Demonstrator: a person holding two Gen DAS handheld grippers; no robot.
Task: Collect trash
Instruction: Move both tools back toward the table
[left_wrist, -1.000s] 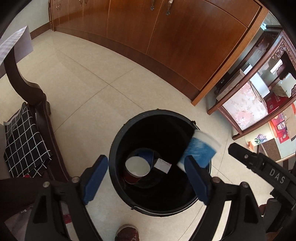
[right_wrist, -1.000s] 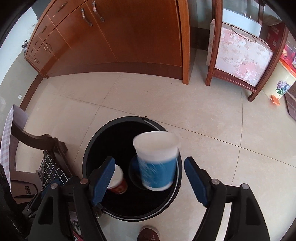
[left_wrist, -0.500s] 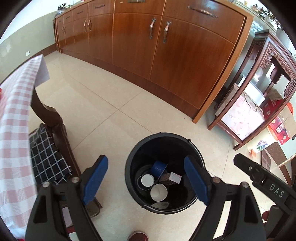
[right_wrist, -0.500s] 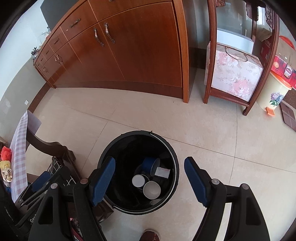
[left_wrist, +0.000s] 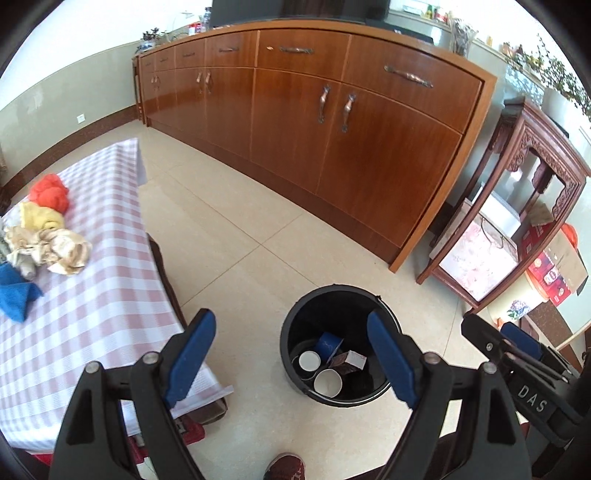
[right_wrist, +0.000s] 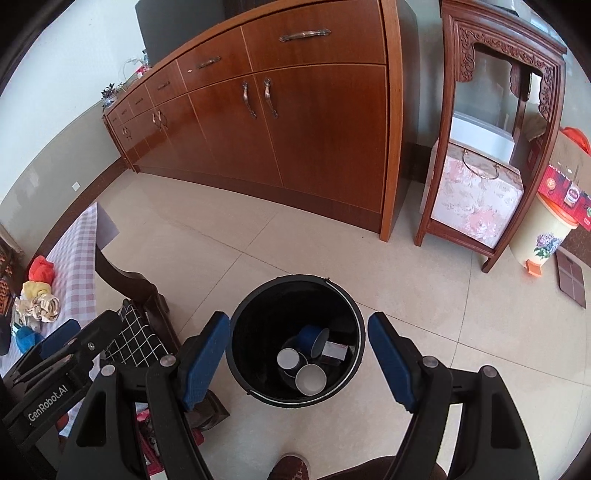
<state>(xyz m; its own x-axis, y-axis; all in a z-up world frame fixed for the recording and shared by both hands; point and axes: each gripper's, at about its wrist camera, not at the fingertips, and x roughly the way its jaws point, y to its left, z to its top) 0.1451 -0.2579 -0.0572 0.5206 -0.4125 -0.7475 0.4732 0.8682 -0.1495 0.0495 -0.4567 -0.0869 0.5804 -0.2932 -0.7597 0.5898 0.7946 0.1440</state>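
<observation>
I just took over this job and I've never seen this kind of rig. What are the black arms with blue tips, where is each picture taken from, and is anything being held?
There is no robot arm: a person carries one two-finger gripper in each hand, with a fisheye camera looking forward along its fingers. One picture is from the left gripper, the other from the right gripper. The blue tips are the finger pads. Both grippers are open and hold nothing.

Below them on the tiled floor stands a black bin holding paper cups and a small box. At the left is a table with a checked cloth carrying crumpled rags.
</observation>
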